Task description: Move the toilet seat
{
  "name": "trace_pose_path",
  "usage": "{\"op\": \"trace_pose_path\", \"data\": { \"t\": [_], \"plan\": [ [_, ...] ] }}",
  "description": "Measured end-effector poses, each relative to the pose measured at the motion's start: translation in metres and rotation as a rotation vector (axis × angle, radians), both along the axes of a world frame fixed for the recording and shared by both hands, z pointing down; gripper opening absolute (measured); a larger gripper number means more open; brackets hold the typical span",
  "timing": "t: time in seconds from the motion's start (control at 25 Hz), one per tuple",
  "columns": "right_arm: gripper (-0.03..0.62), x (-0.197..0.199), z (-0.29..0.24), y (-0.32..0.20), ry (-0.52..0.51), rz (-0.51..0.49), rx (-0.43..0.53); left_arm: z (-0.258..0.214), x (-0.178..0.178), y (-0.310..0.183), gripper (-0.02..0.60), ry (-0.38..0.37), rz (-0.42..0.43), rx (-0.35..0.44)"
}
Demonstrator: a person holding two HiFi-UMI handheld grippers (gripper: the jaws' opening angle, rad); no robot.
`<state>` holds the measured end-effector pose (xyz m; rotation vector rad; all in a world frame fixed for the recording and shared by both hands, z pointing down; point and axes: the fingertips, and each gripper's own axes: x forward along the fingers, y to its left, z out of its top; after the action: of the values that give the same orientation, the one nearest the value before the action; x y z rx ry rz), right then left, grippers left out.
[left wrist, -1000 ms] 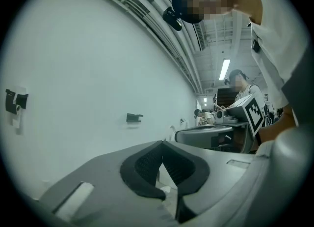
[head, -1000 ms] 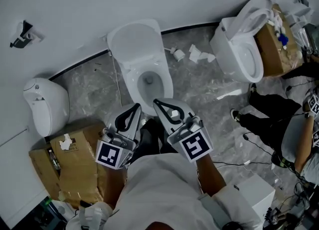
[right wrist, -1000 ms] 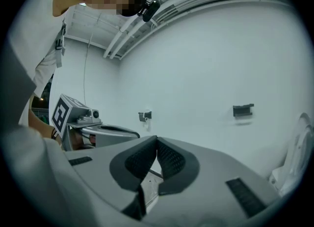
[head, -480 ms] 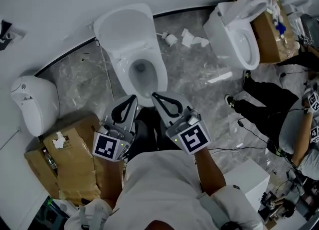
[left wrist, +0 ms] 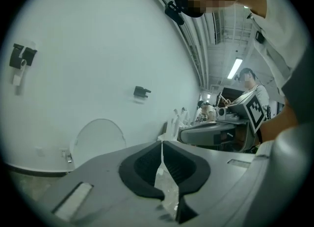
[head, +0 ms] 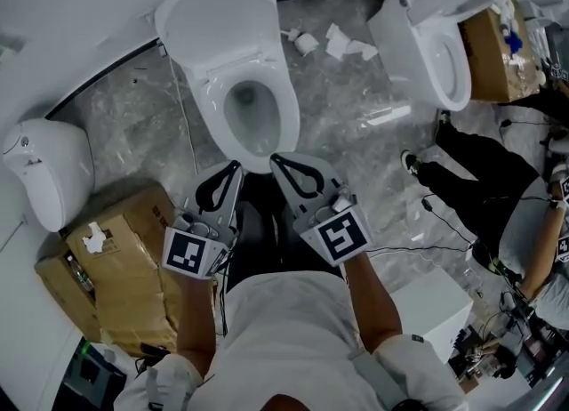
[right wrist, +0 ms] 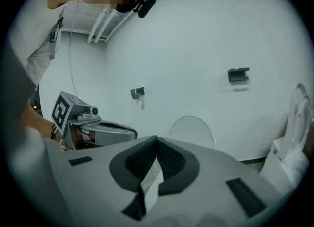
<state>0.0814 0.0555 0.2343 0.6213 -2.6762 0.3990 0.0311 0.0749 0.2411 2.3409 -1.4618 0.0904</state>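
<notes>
A white toilet (head: 283,124) stands against the wall just beyond both grippers. Its lid and seat (head: 218,18) lean up against the wall, and the bowl is uncovered. That raised lid (left wrist: 100,140) is at the left of the left gripper view, and the lid (right wrist: 191,127) is straight ahead in the right gripper view. My left gripper (head: 234,169) points at the bowl's front rim; its jaws are opening from a hairline gap, with nothing between them. My right gripper (head: 276,161), beside it, is shut and empty. Neither touches the toilet.
A second toilet (head: 436,53) stands at the upper right, with paper scraps (head: 342,43) on the floor between the two. A white urinal-like fixture (head: 44,173) and cardboard boxes (head: 124,267) are at the left. At the right are a person's legs (head: 471,191), cables and a white box (head: 440,307).
The head view has swung so the toilet now sits larger and closer to the gripper tips. Both grippers stay side by side and level.
</notes>
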Motion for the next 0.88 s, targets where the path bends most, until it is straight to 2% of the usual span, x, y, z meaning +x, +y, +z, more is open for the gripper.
{"op": "trace_pose_path", "data": {
  "t": [0.76,0.8,0.88],
  "plan": [
    [0.011,0.019,0.174,0.001,0.126,0.052,-0.153,0.177,0.009,0.010,0.067,0.040,0.026,-0.201],
    [0.046,0.020,0.183,0.003,0.132,0.052,-0.165,0.186,0.010,0.012,0.068,0.042,0.028,-0.210],
    [0.052,0.022,0.203,0.006,0.144,0.054,-0.185,0.204,0.011,0.015,0.077,0.044,0.032,-0.233]
  ]
}}
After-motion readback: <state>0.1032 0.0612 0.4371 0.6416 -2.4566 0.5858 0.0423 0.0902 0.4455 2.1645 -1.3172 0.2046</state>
